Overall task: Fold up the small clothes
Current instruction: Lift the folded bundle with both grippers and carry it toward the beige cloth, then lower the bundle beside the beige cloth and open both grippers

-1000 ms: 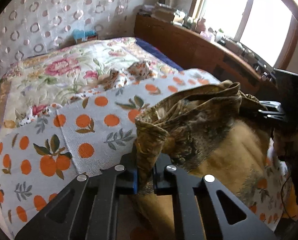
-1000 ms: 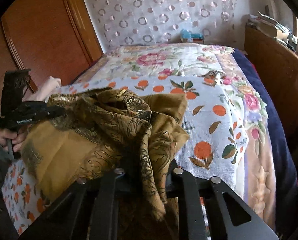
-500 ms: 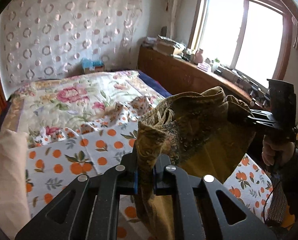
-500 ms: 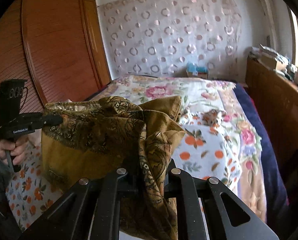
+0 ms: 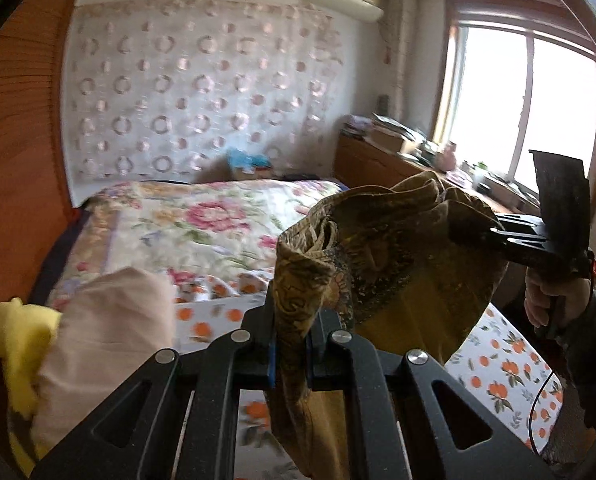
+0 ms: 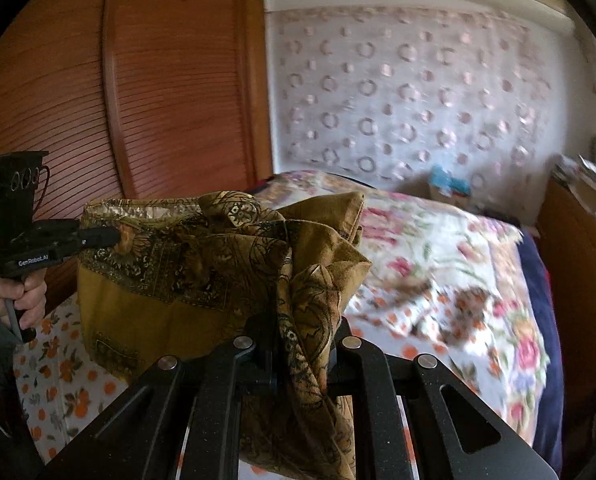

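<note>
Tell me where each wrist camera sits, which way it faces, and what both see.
Left wrist: on the left gripper, facing up the bed toward the window; right gripper and hand at right.
Right wrist: on the right gripper, facing the wardrobe and headboard wall; left gripper at left.
Shared: the brown patterned cloth pinched between both, above the bed.

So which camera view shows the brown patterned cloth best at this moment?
The right wrist view: the brown patterned cloth hangs broadly there, from the left gripper across to the right gripper, with its border visible. The left wrist view shows the same cloth more bunched, with the lower part hidden behind the gripper.
</note>
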The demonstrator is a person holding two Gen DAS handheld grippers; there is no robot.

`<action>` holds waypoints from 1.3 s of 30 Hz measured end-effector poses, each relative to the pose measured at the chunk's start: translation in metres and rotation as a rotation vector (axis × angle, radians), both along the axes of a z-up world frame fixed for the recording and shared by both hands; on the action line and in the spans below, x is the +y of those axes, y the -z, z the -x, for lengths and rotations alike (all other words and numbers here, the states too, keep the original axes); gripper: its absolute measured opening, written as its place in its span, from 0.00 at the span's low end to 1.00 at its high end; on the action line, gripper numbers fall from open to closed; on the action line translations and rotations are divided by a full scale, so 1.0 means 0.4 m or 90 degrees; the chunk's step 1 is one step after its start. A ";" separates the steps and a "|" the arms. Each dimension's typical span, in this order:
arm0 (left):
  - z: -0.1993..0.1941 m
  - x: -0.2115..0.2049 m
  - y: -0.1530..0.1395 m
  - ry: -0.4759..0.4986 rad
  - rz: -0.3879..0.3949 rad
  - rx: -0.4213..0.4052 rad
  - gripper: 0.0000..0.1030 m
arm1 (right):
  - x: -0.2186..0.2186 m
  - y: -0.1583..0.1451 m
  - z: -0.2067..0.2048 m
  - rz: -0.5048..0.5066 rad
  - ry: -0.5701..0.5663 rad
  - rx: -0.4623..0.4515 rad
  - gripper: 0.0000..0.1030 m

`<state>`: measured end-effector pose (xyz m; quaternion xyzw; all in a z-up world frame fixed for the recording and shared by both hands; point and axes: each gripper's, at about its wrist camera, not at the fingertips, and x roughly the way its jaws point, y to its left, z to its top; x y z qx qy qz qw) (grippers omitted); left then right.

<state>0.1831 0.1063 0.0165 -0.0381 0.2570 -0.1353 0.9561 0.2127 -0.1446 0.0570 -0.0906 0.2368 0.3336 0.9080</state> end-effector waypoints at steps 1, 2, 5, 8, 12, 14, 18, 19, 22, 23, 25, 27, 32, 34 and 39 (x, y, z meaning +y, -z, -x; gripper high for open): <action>0.007 0.025 -0.003 -0.015 -0.001 -0.005 0.10 | 0.011 -0.001 -0.003 0.002 -0.012 -0.004 0.12; 0.012 0.040 -0.004 -0.025 0.000 -0.009 0.10 | 0.022 -0.003 -0.019 0.004 -0.024 -0.007 0.12; 0.034 0.101 -0.005 -0.063 0.004 -0.025 0.10 | 0.090 -0.021 -0.066 0.011 -0.068 -0.016 0.12; 0.052 0.160 0.001 -0.111 0.011 -0.036 0.10 | 0.161 -0.046 -0.111 0.019 -0.112 -0.032 0.12; 0.092 0.231 0.016 -0.166 0.034 -0.047 0.10 | 0.267 -0.071 -0.170 0.057 -0.175 -0.061 0.12; 0.112 0.265 0.031 -0.189 0.045 -0.046 0.10 | 0.329 -0.079 -0.199 0.076 -0.207 -0.069 0.12; 0.148 0.314 0.077 -0.232 0.059 -0.026 0.10 | 0.429 -0.077 -0.263 0.103 -0.269 -0.066 0.12; 0.149 0.328 0.091 -0.244 0.062 -0.019 0.10 | 0.446 -0.073 -0.280 0.107 -0.280 -0.071 0.12; 0.141 0.354 0.133 -0.268 0.065 0.013 0.10 | 0.522 -0.053 -0.319 0.117 -0.307 -0.078 0.12; 0.138 0.362 0.150 -0.277 0.063 0.022 0.10 | 0.551 -0.040 -0.340 0.120 -0.308 -0.073 0.12; 0.134 0.378 0.182 -0.294 0.052 0.041 0.10 | 0.591 -0.022 -0.363 0.120 -0.307 -0.062 0.13; 0.130 0.385 0.203 -0.303 0.051 0.058 0.10 | 0.624 -0.007 -0.386 0.101 -0.305 -0.023 0.15; 0.116 0.402 0.245 -0.325 0.040 0.091 0.10 | 0.664 -0.011 -0.406 0.069 -0.245 -0.007 0.54; 0.115 0.406 0.253 -0.326 0.048 0.093 0.10 | 0.652 -0.004 -0.399 0.036 -0.241 -0.008 0.56; 0.129 0.424 0.249 -0.337 0.037 0.099 0.13 | 0.656 0.108 -0.386 0.070 -0.254 0.040 0.56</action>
